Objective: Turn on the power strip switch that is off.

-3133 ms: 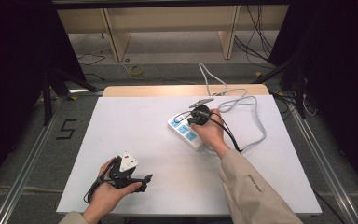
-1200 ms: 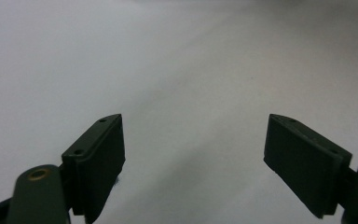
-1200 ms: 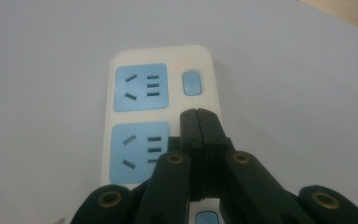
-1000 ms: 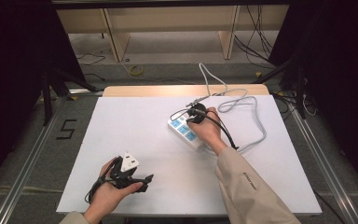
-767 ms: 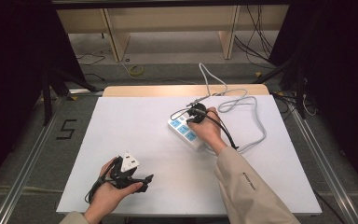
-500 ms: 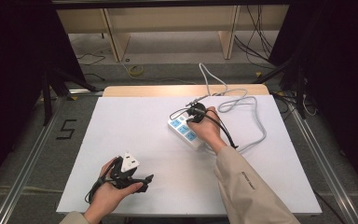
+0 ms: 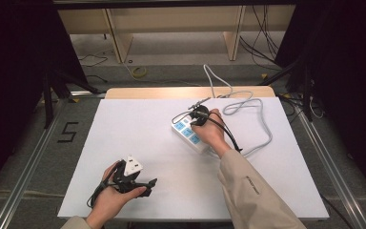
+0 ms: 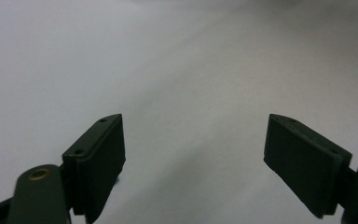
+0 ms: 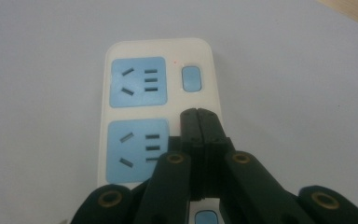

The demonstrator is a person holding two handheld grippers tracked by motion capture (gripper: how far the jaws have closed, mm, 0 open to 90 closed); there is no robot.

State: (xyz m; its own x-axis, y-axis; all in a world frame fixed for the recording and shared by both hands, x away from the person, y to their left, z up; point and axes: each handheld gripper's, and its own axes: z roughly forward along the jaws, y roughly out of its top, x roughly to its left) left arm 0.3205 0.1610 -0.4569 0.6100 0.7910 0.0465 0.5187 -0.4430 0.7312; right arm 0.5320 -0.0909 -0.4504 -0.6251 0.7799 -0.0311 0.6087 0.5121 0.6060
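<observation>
A white power strip [image 7: 187, 134] with blue sockets lies at the middle of the white table. In the right gripper view the strip [image 9: 158, 93] runs away from me, with a blue rocker switch [image 9: 191, 78] beside its far socket. My right gripper [image 9: 199, 116] is shut with nothing between its jaws. Its tips rest on the strip's right margin, just short of that switch. From above, the right gripper [image 7: 198, 116] sits over the strip's far end. My left gripper [image 7: 145, 185] rests open near the table's front left, and its jaws [image 8: 193, 140] stand wide apart over bare tabletop.
The strip's grey cable [image 7: 262, 129] loops across the back right of the table and runs off its far edge. A wooden strip [image 7: 171, 92] borders the table's far side. Metal floor rails [image 7: 28, 157] flank the table.
Since three seconds ago, my right gripper has shifted slightly left and away over the strip. It has held still during the last second. The left gripper has not moved.
</observation>
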